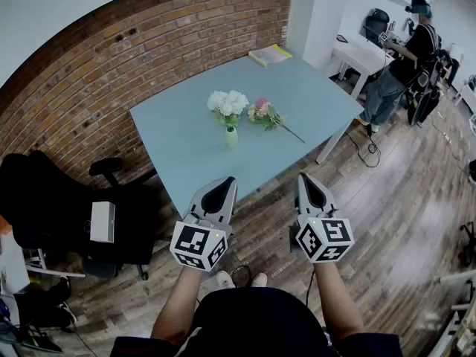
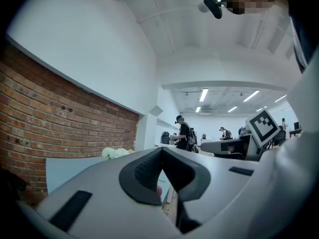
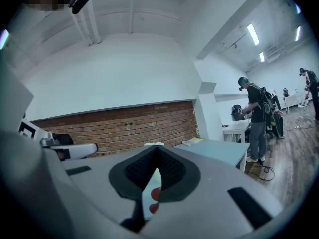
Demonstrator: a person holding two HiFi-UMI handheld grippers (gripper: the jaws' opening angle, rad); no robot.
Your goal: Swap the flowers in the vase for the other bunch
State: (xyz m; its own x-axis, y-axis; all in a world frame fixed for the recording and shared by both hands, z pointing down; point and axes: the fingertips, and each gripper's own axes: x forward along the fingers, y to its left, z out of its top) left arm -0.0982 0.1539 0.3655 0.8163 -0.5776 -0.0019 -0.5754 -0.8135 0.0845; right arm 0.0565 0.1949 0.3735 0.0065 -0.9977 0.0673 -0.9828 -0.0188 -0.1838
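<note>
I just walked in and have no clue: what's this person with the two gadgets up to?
A person stands before a light blue table, holding the left gripper and the right gripper level, short of the table's near edge. Both are shut and hold nothing. On the table, white flowers stand in a small pale green vase, and a pink bunch lies beside it. The flower swap has not yet begun.

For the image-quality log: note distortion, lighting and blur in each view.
Head view: strong fisheye bends the brick wall; light even, table sharp. Left gripper view: dark vignetted corners, bright ceiling lights, the left hand-held gripper soft. Right gripper view: same vignette, right hand-held gripper fills the bottom.
</note>
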